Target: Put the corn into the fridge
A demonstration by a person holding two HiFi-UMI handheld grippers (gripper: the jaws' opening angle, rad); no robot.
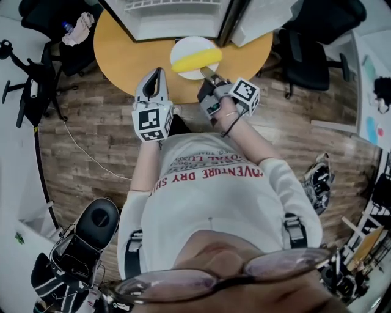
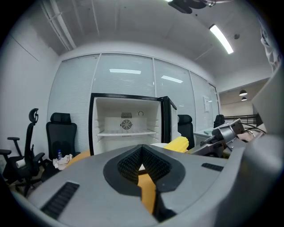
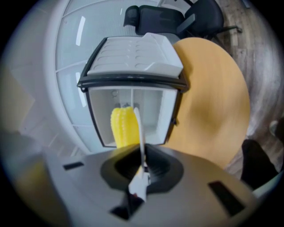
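A yellow corn cob [image 1: 195, 59] lies on a white plate [image 1: 189, 44] held above the round wooden table [image 1: 122, 55], just in front of the open mini fridge [image 1: 177, 18]. My right gripper [image 1: 208, 74] is shut on the plate's near rim. In the right gripper view the plate [image 3: 141, 133] shows edge-on between the jaws, with the corn [image 3: 124, 126] beside it and the fridge [image 3: 133, 88] behind. My left gripper [image 1: 157, 76] hovers to the plate's left, shut and holding nothing. The left gripper view shows the fridge [image 2: 126, 126] with a white shelf, and the corn [image 2: 177, 144] at its right.
The fridge door [image 2: 166, 122] stands open at the right. Black office chairs [image 1: 311, 58] stand around the table, one at the left [image 1: 73, 36] with a cloth and a bottle on it. A cable [image 1: 85, 153] runs across the wood floor.
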